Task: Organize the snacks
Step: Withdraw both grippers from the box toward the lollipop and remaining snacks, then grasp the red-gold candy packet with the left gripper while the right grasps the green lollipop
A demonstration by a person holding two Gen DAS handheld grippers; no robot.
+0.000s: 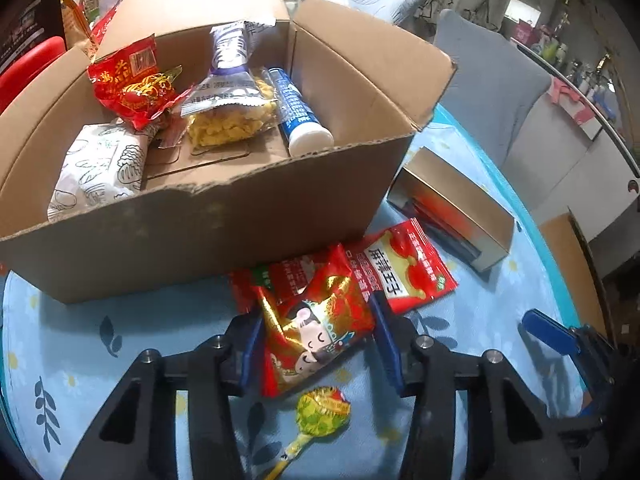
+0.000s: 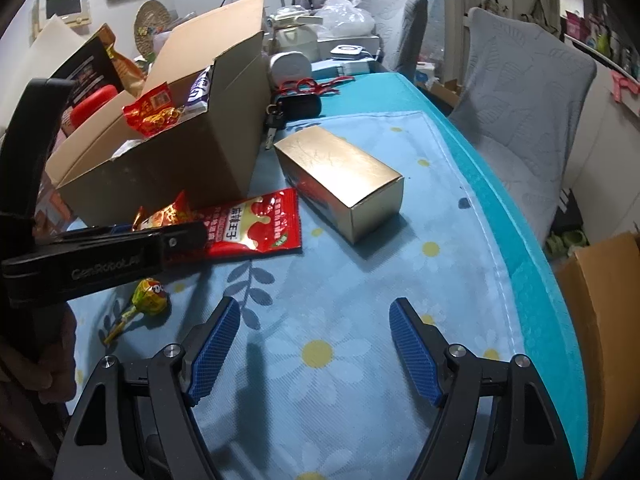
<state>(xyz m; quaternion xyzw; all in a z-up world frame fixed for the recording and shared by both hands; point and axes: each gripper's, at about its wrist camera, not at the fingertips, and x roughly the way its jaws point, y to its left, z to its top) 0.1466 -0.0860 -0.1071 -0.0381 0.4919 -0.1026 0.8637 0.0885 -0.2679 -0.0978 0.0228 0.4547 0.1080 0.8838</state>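
My left gripper point(image 1: 316, 340) is shut on a red and gold cartoon snack packet point(image 1: 316, 332), just in front of the open cardboard box point(image 1: 192, 240). The box holds several snacks: a red packet point(image 1: 132, 84), a yellow chip bag point(image 1: 228, 120), a blue tube point(image 1: 298, 112) and a white packet point(image 1: 96, 168). A flat red sachet point(image 1: 404, 264) and a lollipop point(image 1: 320, 408) lie on the cloth by the packet. My right gripper point(image 2: 316, 344) is open and empty over the blue flowered cloth. It sees the box point(image 2: 160, 168), the sachet point(image 2: 252, 228) and the lollipop point(image 2: 150, 296).
A gold box point(image 2: 344, 180) lies right of the cardboard box. Keys and a black pouch point(image 2: 296, 108) sit behind it. The table's teal edge point(image 2: 532, 264) runs along the right, with a grey chair point(image 2: 520, 100) beyond. Clutter stands at the back.
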